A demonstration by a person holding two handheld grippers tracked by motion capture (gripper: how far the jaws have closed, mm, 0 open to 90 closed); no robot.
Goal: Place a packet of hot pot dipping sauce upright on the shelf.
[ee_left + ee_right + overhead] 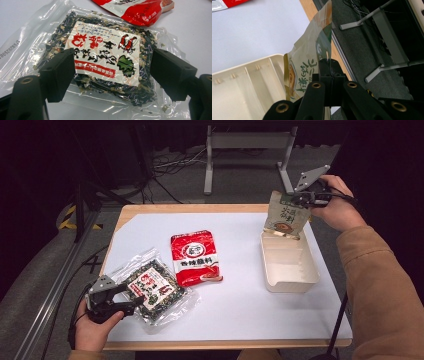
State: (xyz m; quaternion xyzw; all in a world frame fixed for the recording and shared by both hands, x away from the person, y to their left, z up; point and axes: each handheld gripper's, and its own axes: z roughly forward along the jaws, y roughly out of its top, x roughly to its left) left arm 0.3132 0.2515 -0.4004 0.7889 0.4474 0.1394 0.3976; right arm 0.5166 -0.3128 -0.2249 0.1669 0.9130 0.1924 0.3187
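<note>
The beige pouch (286,215) hangs upright from the right hand-held gripper (299,198), whose jaws are pressed together on its upper edge, its lower end dipping into the far end of the cream tray (292,282). The left hand-held gripper (120,299), jaws spread, straddles the clear seaweed packet (152,290) lying on the counter (240,305) beside a red packet (196,257).

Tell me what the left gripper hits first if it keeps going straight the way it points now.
Most likely the clear packet of dried seaweed flakes. The left gripper is open, its jaws spread to either side of the packet's label, and the packet lies flat on the white table straight ahead. How far off it is remains unclear.
</note>
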